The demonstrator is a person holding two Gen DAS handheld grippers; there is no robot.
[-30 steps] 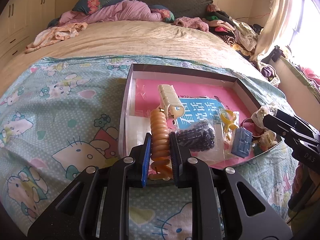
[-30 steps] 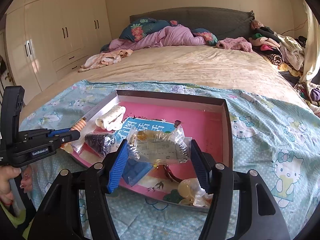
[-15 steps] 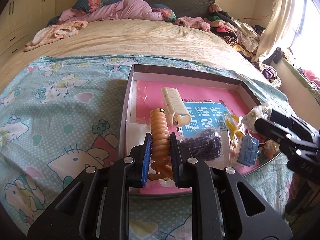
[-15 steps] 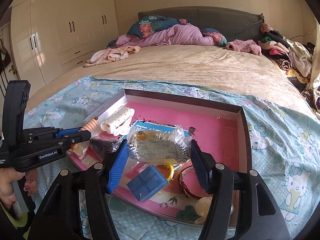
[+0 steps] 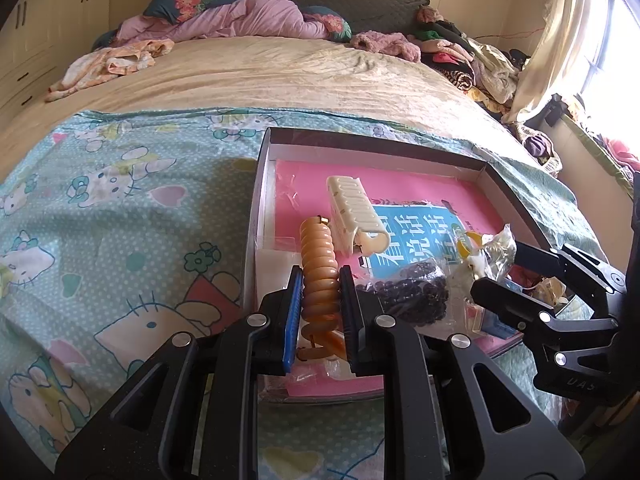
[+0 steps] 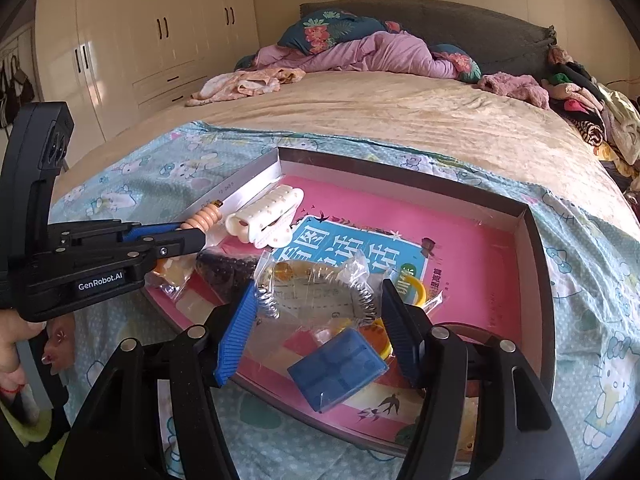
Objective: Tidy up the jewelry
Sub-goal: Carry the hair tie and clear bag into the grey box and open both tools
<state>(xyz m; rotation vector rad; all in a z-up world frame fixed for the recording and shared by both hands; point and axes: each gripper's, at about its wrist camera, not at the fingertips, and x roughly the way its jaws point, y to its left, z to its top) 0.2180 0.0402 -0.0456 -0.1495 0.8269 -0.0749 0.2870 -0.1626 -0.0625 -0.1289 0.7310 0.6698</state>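
1. The left tongs point(image 5: 319, 308) are clamped on an orange beaded spiral bracelet point(image 5: 319, 268), held over the near left corner of the shallow pink-lined cardboard box point(image 5: 376, 148).
2. The right tongs point(image 6: 320, 316) grip a clear plastic bag holding a silver coiled bracelet point(image 6: 316, 292) above the box's near edge.
3. Risk: the slick bag may slip, or the tongs collide.
4. The box sits on a cartoon-cat sheet point(image 5: 120, 208) on a cluttered bed.

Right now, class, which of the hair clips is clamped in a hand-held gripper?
The orange ridged clip, pinched by the left hand-held gripper. The cream clip lies free in the box.
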